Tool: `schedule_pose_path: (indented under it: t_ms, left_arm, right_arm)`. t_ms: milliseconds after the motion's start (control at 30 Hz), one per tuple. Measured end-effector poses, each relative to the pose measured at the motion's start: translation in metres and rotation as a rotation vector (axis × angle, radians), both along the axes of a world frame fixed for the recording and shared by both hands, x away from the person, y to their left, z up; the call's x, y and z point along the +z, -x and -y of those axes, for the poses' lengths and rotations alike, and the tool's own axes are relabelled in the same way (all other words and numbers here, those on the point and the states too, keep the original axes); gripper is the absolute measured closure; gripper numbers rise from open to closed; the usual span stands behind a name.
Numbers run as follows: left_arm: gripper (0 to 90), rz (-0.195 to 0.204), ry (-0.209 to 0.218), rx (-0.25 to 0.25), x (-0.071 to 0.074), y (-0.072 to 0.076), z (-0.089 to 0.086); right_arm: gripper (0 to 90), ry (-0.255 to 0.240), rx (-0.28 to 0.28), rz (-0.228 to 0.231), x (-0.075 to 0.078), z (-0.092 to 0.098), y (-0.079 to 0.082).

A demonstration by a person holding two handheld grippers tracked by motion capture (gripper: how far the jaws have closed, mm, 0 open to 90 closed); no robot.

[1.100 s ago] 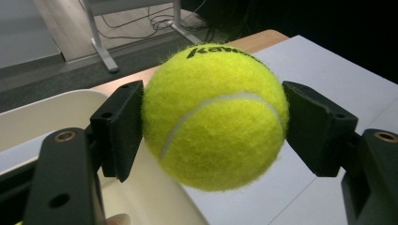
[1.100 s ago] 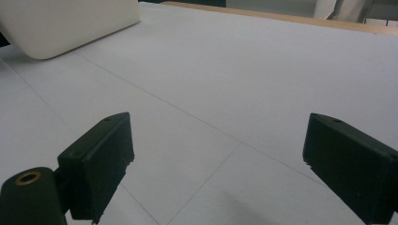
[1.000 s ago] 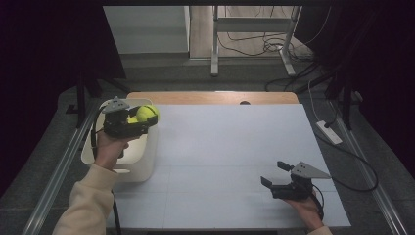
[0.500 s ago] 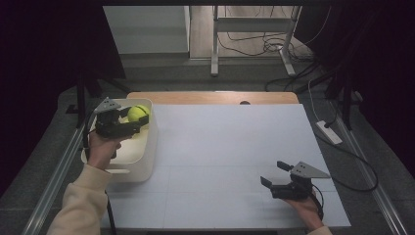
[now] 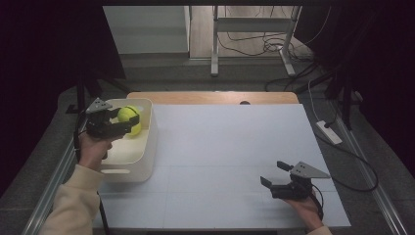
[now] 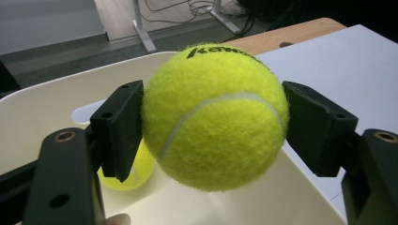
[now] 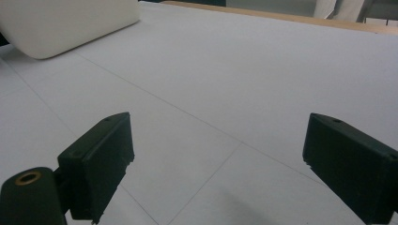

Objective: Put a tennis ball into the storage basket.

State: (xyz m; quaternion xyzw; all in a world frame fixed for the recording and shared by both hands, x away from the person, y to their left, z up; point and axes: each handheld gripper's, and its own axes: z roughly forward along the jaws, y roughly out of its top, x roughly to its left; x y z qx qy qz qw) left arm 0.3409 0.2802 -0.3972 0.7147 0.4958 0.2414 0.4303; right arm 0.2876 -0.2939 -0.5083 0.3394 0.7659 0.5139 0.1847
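Left gripper view: tennis ball (image 6: 215,117), held over white bin (image 6: 51,101).
I note my left claw (image 6: 213,126) clamped across its middle; light, springy, fuzzy, so grips well. Right claw (image 5: 283,178) open, resting on bench (image 5: 235,142).

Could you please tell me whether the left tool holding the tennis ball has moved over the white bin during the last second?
Yes. The left tool, shut on the tennis ball, has shifted left across the white bin, from its right wall towards its middle.
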Motion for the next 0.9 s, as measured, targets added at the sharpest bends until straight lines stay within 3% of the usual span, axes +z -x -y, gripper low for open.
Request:
schedule_pose_path:
  t_ms: [367, 900]
  left_arm:
    - [26.6, -0.037, -0.017, 0.039, -0.004, -0.005, -0.012]
    - [26.5, -0.112, -0.055, 0.042, -0.014, -0.016, -0.013]
  right_arm:
    - [9.0, 0.002, -0.001, 0.000, 0.000, 0.000, 0.000]
    - [9.0, 0.000, -0.002, 0.001, 0.000, 0.000, 0.000]
